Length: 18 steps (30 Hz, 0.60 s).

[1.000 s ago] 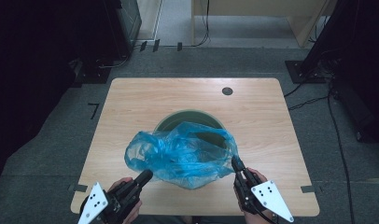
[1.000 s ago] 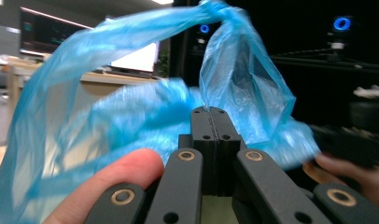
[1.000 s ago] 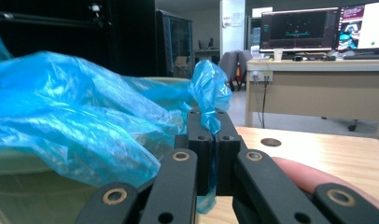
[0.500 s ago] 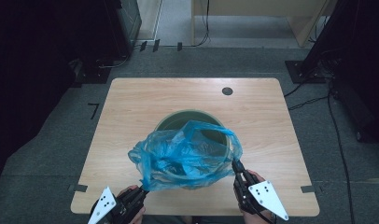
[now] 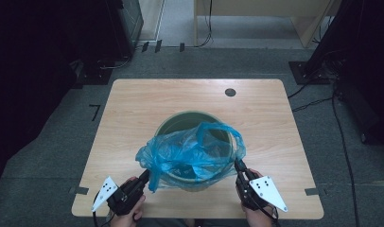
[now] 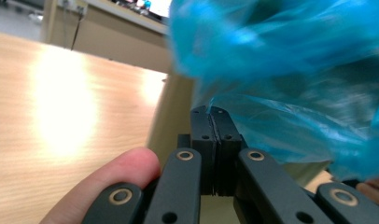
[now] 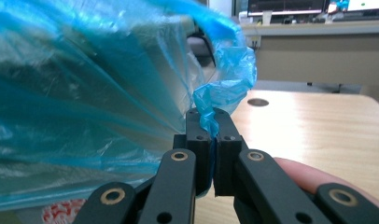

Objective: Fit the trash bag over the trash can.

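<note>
Left claw (image 5: 145,176) lower, apparently tugging bag (image 5: 192,153) down.

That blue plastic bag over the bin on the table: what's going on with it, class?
A person holds a claw in each hand and is fitting a blue plastic bag over a round green bin on the wooden table. The left claw is shut on the bag's near-left edge, and the right claw is shut on its near-right edge. The bag drapes across the bin's near side; the far rim is not yet covered.
</note>
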{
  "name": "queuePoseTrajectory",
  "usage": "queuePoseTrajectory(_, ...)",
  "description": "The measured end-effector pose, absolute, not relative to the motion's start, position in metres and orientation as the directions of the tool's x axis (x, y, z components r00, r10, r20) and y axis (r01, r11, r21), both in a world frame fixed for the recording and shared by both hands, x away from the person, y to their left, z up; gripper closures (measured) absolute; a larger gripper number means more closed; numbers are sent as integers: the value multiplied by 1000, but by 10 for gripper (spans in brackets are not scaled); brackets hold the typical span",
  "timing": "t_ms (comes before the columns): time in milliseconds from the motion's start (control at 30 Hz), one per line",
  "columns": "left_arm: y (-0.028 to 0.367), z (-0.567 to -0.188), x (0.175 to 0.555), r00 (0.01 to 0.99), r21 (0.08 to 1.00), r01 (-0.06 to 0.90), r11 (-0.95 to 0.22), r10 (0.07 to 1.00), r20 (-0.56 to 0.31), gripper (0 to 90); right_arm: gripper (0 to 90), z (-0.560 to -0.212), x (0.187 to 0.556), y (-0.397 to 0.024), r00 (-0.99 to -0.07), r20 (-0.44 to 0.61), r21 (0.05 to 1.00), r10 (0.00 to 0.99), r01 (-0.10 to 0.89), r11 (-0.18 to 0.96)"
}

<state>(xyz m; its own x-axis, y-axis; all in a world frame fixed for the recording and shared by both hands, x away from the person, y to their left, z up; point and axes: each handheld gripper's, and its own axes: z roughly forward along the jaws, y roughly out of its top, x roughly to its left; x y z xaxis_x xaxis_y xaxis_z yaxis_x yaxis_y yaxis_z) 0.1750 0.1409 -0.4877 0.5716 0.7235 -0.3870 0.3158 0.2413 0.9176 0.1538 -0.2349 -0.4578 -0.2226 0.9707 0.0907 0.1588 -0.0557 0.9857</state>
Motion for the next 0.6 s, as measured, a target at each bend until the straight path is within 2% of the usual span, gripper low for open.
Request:
queuePoseTrajectory(33,144,-489,176,563,919,310,245,731,-385,802,892,-459,154,-236,-216,95,985,972,162,-61)
queuePoseTrajectory(67,148,-491,178,555,914,310,261,731,-397,802,892,-459,154,-236,-216,95,985,972,162,-61)
queuePoseTrajectory(233,169,-491,183,452,907,300,295,793,-407,580,892,-456,150,-237,-218,95,989,971,132,-67)
queuePoseTrajectory(333,178,-484,181,366,897,272,347,825,-430,569,892,-456,149,-236,-217,86,990,972,127,-59)
queuePoseTrajectory(400,179,-468,175,331,898,215,384,836,-437,554,892,-457,148,-234,-218,66,992,974,119,-41)
queuePoseTrajectory(467,177,-449,168,341,898,160,409,831,-439,524,891,-458,148,-231,-219,56,993,974,115,-31)
queuePoseTrajectory(567,161,-415,154,391,921,69,384,838,-379,497,891,-458,147,-229,-222,51,993,974,113,-27)
queuePoseTrajectory(600,152,-404,150,421,926,40,375,834,-356,460,891,-458,147,-228,-222,47,994,974,110,-23)
